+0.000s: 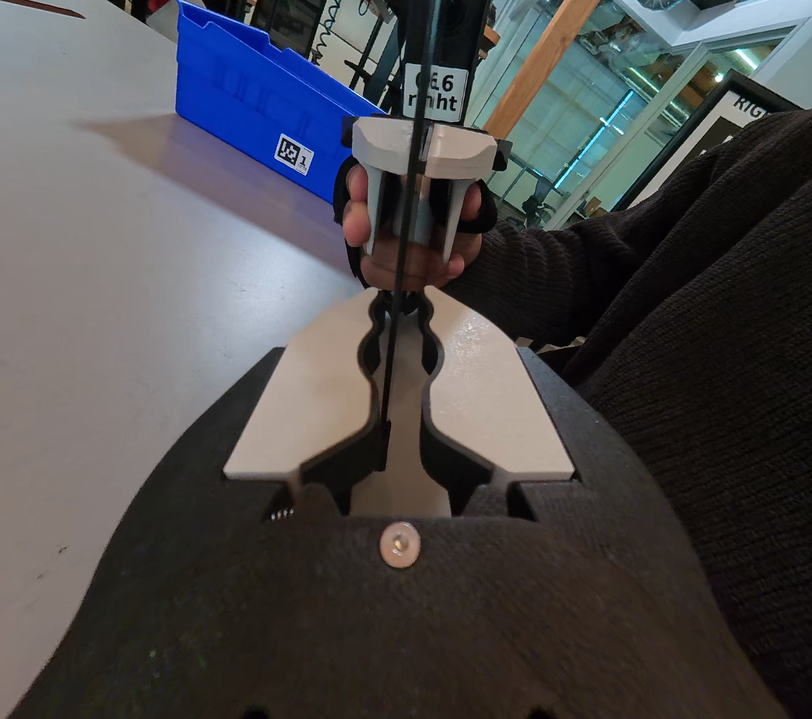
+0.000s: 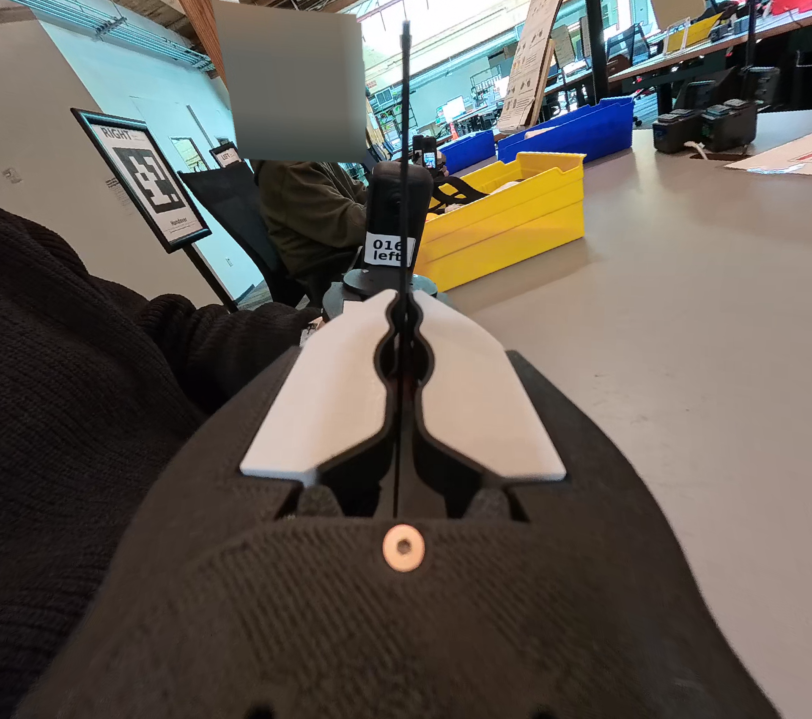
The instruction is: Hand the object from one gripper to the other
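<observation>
The object is a thin black strip [image 1: 402,241], seen edge-on like a rod. In the left wrist view it runs from inside my left gripper [image 1: 399,296] up past the right gripper [image 1: 413,215], which faces me in a person's hand. My left gripper's jaws stand slightly apart, and the strip's lower end rests against the left pad only. In the right wrist view my right gripper [image 2: 403,305] is closed to a narrow slit on the strip [image 2: 405,171], which sticks up well past the tips. The left gripper's black camera body [image 2: 386,210] shows just behind them.
Both grippers are over a grey table [image 1: 110,258]. A blue bin [image 1: 246,92] stands behind the right gripper. A yellow bin [image 2: 505,232] and two blue bins [image 2: 571,131] stand farther along the table [image 2: 659,302]. A framed sign on a stand [image 2: 145,179] and a seated person [image 2: 307,215] are beside it. Spacing between my two grippers at the tips: around 6 cm.
</observation>
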